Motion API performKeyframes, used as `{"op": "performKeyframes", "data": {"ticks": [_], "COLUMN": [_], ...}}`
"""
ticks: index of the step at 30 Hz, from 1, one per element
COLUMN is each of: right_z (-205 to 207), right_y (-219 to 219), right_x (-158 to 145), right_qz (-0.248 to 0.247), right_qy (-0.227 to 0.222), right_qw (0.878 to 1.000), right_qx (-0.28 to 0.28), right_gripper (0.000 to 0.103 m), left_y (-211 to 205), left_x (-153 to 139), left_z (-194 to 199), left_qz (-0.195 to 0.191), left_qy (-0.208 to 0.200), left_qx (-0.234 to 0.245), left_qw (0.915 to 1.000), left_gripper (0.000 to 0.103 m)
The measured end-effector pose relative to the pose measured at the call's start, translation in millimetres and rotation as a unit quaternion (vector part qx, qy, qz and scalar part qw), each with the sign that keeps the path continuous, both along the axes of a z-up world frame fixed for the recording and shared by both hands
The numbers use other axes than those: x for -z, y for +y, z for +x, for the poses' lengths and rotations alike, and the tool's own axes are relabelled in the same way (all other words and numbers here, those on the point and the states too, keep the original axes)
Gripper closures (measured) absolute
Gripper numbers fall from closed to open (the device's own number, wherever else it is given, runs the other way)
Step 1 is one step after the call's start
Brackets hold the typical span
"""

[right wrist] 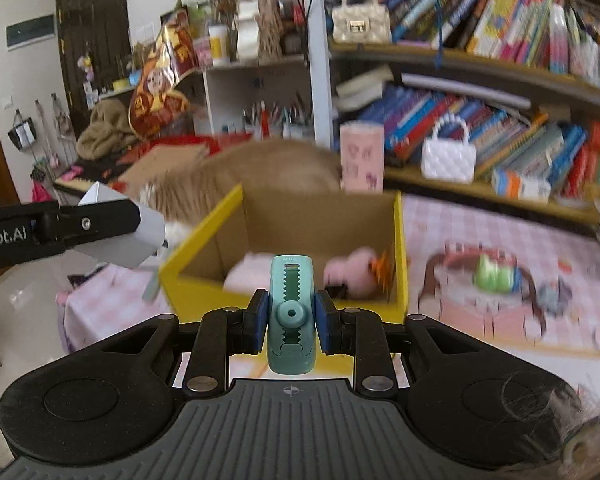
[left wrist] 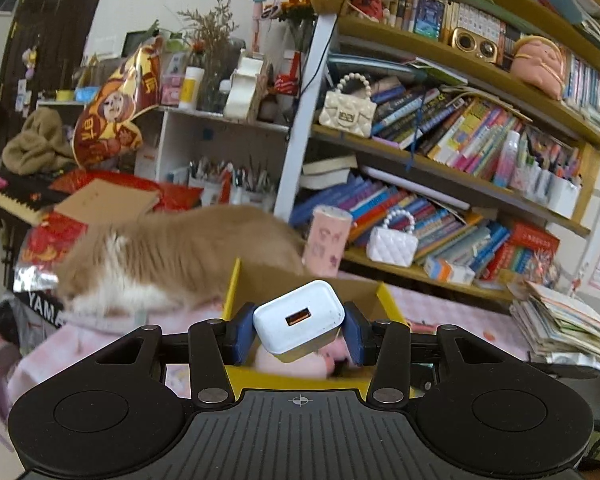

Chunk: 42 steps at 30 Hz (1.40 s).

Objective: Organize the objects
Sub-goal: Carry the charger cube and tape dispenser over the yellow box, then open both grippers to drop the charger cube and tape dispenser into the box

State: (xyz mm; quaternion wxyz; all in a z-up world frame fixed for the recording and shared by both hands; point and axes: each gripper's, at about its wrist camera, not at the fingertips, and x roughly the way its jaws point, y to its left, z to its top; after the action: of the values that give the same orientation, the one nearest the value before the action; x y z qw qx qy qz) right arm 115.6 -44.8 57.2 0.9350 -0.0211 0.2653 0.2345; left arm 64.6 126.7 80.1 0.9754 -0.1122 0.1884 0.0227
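My left gripper (left wrist: 298,334) is shut on a white USB charger (left wrist: 300,322), held tilted above the near side of a yellow cardboard box (left wrist: 233,280). From the right wrist view the same charger (right wrist: 140,236) and left gripper (right wrist: 112,224) hang left of the yellow box (right wrist: 400,248). My right gripper (right wrist: 290,322) is shut on a teal correction-tape dispenser (right wrist: 291,316), upright, in front of the box's near wall. Inside the box lie pink soft items (right wrist: 354,274).
An orange-and-white cat (left wrist: 172,256) stands just behind the box on the pink checked cloth (right wrist: 500,340). A pink cylinder (right wrist: 362,156) and a white quilted bag (right wrist: 448,160) sit by the bookshelf. Small toys (right wrist: 496,276) lie right of the box. A stack of papers (left wrist: 560,324) is at far right.
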Motion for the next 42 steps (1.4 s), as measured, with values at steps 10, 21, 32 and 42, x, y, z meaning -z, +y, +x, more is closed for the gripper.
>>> {"op": "performKeyframes", "data": {"ticks": [10,21,32,42], "right_z": [63,106,122,119], "right_y": [5,9,17,5], "right_x": [13,52,69,66], "right_qz": [-0.034,-0.075,-0.098,-0.088], "right_qy": [-0.004,0.045,0.070,0.063], "right_qw": [0.999,0.995,0.988,0.990], "right_qx": [-0.018,-0.053,-0.099,-0.092], "right_gripper": [0.080,0.080,0.080,0.061], "left_y": [-10,-20,-30,-38], "left_x": [19,55,66,75], "left_z": [59,100,112,103], "left_qz": [0.004,0.015,0.024,0.044], "left_qy": [0.030,0.092,0.110,0.118], "left_qx": [-0.012,-0.017,-0.017,-0.012], "left_qw": [0.9995,0.9955,0.9935,0.9919], "left_gripper": [0.060,0.059,0.059,0.057]}}
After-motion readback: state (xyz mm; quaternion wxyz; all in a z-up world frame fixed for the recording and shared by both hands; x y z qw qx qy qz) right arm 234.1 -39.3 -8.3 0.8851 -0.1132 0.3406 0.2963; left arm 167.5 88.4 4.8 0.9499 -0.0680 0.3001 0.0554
